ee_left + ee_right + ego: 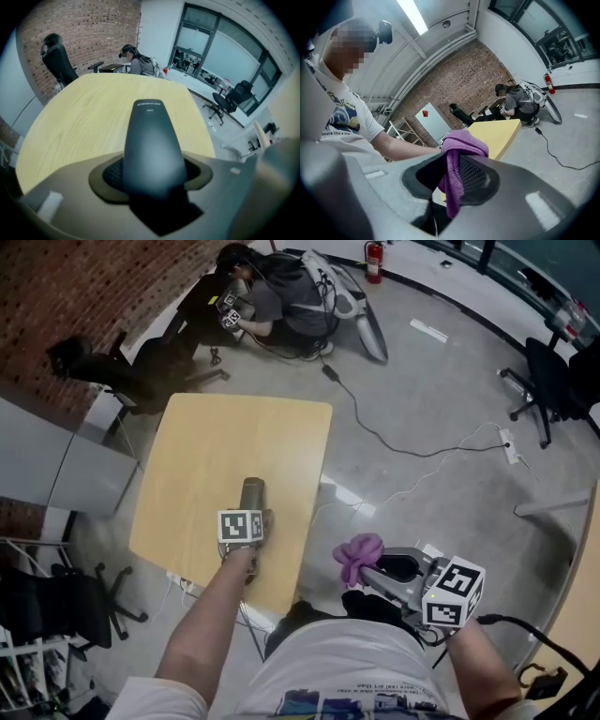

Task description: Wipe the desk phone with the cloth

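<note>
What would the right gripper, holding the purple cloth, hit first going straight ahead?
Probably the near edge of the yellow table, though the person's left forearm is close; depth is unclear.

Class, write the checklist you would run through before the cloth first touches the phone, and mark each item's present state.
1. Cloth clamped in the right gripper: ok.
2. Phone handset held in the left gripper: ok.
3. Handset over the table: ok.
4. Cloth brought up to the handset: not ok, it hangs past the table's right edge.
5. Enough loose cloth ahead of the fingers to wipe with: ok.
6. Handset's underside reachable: cannot tell.
</note>
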`<state>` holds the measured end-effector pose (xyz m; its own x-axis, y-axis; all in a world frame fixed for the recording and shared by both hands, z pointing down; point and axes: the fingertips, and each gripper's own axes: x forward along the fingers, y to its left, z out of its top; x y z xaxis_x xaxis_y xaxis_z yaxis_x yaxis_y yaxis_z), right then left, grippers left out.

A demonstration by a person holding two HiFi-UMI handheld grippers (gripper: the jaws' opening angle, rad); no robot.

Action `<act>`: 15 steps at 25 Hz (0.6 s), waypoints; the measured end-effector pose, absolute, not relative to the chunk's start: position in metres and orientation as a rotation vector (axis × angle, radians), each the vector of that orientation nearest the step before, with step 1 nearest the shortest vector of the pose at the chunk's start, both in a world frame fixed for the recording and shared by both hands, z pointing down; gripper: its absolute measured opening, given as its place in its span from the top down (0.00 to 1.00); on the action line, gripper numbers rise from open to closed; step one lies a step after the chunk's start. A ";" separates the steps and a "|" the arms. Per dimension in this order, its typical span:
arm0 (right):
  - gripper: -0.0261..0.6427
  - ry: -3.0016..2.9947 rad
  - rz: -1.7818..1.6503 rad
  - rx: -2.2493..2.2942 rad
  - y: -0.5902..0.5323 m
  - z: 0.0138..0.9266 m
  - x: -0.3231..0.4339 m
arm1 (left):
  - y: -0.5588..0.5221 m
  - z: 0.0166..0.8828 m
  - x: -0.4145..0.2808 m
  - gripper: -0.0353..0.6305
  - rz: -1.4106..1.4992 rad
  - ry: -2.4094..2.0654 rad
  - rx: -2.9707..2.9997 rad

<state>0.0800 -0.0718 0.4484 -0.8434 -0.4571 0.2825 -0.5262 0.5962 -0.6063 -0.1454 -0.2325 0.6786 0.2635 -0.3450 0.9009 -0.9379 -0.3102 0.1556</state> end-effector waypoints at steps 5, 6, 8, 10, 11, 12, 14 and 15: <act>0.83 -2.724 1.059 0.794 -0.073 0.453 0.085 | -0.232 0.679 -0.154 0.44 1.094 -1.228 1.782; 0.83 -2.725 1.053 0.781 -0.073 0.454 0.086 | -0.231 0.678 -0.157 0.41 1.095 -1.236 1.772; 0.83 -2.733 1.046 0.763 -0.072 0.455 0.088 | -0.228 0.676 -0.161 0.36 1.095 -1.242 1.760; 0.83 -2.738 1.031 0.753 -0.071 0.458 0.090 | -0.224 0.671 -0.163 0.35 1.109 -1.236 1.776; 0.83 -2.739 1.020 0.748 -0.072 0.459 0.090 | -0.222 0.666 -0.163 0.34 1.125 -1.232 1.796; 0.83 -2.739 1.010 0.744 -0.072 0.461 0.090 | -0.219 0.661 -0.164 0.33 1.146 -1.226 1.819; 0.83 -2.743 0.992 0.737 -0.074 0.465 0.087 | -0.211 0.647 -0.167 0.33 1.183 -1.221 1.863; 0.83 -2.746 0.987 0.736 -0.075 0.466 0.086 | -0.206 0.641 -0.169 0.32 1.191 -1.219 1.881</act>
<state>0.0862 -0.0746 0.4659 -0.8720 -0.4013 0.2804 -0.4880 0.6665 -0.5636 -0.1690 -0.2061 0.6409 0.1778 -0.3825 0.9067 -0.9153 -0.4026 0.0096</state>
